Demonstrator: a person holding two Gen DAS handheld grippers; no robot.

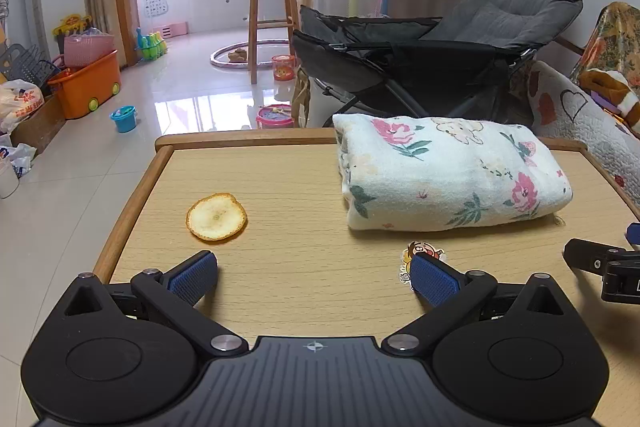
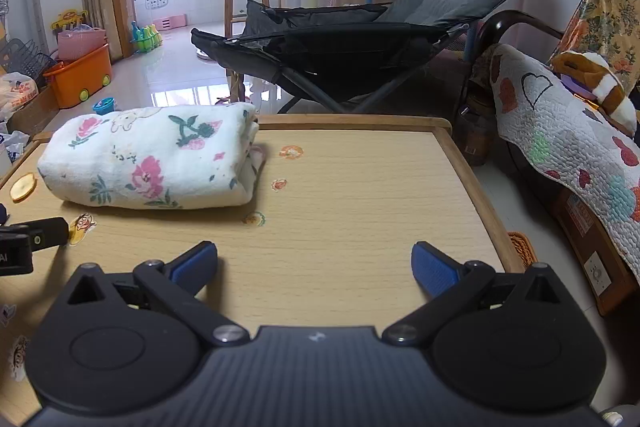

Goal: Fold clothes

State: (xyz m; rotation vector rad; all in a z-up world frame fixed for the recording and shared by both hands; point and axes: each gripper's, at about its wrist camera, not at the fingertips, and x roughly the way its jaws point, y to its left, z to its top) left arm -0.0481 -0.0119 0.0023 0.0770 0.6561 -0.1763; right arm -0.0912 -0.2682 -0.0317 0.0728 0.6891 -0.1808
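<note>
Left claw (image 1: 314, 277) sits low in its own view, blue pads spread wide and nothing between them, only bare wood grain of the surface (image 1: 288, 187) underneath. Right claw (image 2: 314, 267) shows the same story: released, pads far apart, empty. Out ahead lies the floral cloth (image 1: 452, 173), already a thick, rounded bundle, sitting in the right half of the left wrist view and the left half of the right wrist view, clear of both claws. A dried orange slice (image 1: 216, 217) rests left of centre in the left view, and a cartoon sticker (image 1: 422, 253) peeks out just behind the left claw's right pad. By my reading the fold looks finished or close to it, so the smart play is a tidy-up: come in low at the loose layered edge on the bundle's right end in the right view, pinch only the top layers, and press them flat without rolling the whole bundle. Keep well off that slice.
</note>
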